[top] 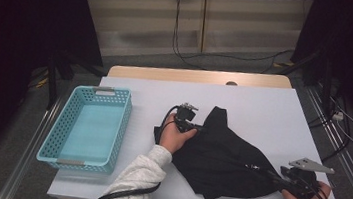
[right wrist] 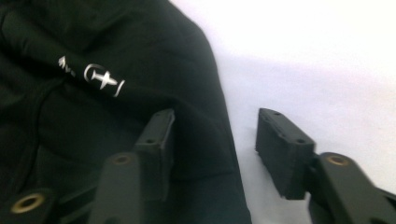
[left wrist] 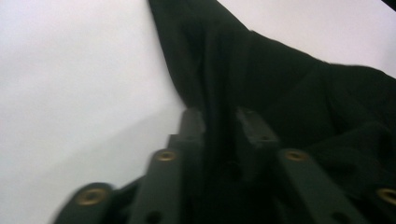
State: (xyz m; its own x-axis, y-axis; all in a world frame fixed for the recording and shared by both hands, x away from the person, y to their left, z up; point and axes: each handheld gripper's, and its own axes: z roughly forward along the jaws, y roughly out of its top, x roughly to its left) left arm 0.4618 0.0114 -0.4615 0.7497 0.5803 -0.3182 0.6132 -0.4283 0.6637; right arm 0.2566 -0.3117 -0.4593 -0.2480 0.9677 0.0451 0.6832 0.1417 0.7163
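A: We note the black garment lying crumpled on the white worktop, spread from about the middle toward the near right corner. One narrow flap points toward the far edge.

B: Agreed. We see the left gripper at the garment's left margin, just under that flap, with the hand wrapped round its body and a pale sleeve coming in from the near edge.

A: In the left gripper view the jaws stand close together with a fold of the garment squeezed between the pads. We log it as clamped on the cloth.

B: The right gripper sits at the garment's near right end, close to the near right corner of the worktop; its grey plate shows on top.

A: In the right gripper view its jaws stand apart. One pad rests over the garment, the other over bare worktop, and the cloth's edge runs between them. We see no pinch there, so we log it as open.

B: A small white printed mark shows on the cloth just ahead of that gripper.

A: A light blue basket stands by the left edge of the worktop, well apart from the garment.
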